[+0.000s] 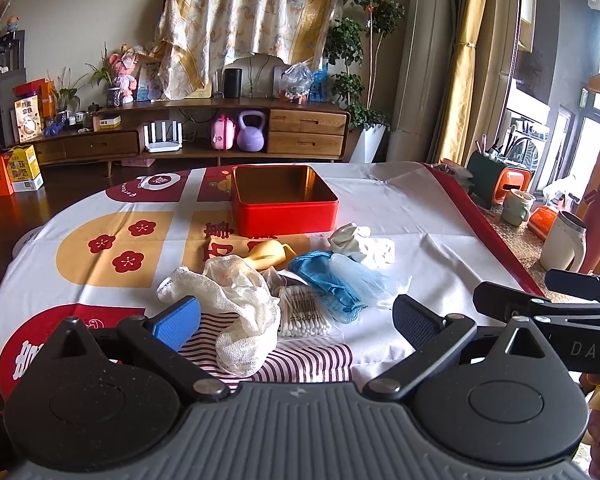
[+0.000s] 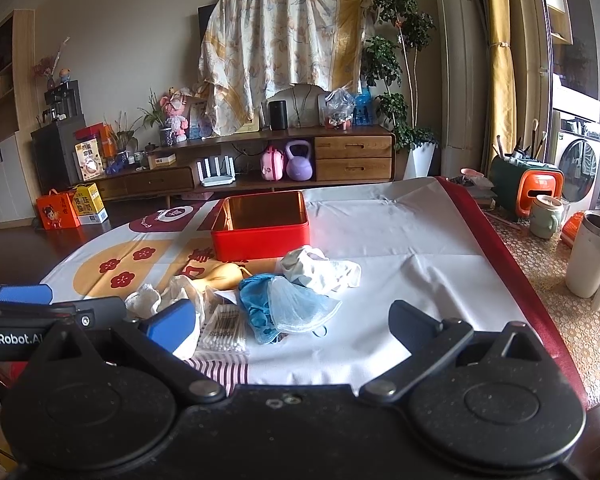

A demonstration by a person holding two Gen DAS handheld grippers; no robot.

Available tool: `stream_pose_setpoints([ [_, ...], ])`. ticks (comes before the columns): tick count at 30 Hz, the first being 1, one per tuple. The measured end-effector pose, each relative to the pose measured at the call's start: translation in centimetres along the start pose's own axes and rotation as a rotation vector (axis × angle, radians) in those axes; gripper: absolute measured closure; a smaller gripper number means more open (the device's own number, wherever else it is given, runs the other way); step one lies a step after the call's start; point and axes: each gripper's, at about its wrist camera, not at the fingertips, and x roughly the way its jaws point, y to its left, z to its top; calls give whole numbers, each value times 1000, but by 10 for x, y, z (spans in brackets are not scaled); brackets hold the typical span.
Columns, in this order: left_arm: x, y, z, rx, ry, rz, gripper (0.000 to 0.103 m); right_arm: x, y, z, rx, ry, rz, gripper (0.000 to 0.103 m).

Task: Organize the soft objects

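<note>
Nearest the lens in the left wrist view is the left gripper (image 1: 296, 320), low in the frame with its fingers spread wide and nothing between them, likely so as to close over something bulky. The right gripper (image 2: 292, 326) sits the same way in its own view, parted and empty, hovering over bare cloth at the bottom centre.

Just past the left fingers, at lower centre, lies a crumpled gauze cloth (image 1: 236, 308), half draped over a striped patch of the tablecloth (image 1: 412, 208). Beside it to the right is a pack of cotton swabs (image 1: 304, 312), touching a blue glove (image 1: 328, 280) with a pale hair net (image 1: 360, 276) lying on top. A little further back sit a yellow balloon (image 1: 268, 254) and a balled white cloth (image 1: 360, 244).

These soft things form one loose heap in mid-frame, all of them outside the container. Behind them, at centre, stands an open red tin (image 1: 284, 200), empty and lidless, presumably placed within easy reach to receive them. Sorting appears not yet begun; the gauze, nearest the left fingers, looks the likeliest first pick.
</note>
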Motion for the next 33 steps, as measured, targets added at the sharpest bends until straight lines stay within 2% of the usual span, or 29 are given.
stream_pose_setpoints([
  [33,-2,-1,-3,-12,6,-1,0,-11,3,3,-4,-13,9,0],
])
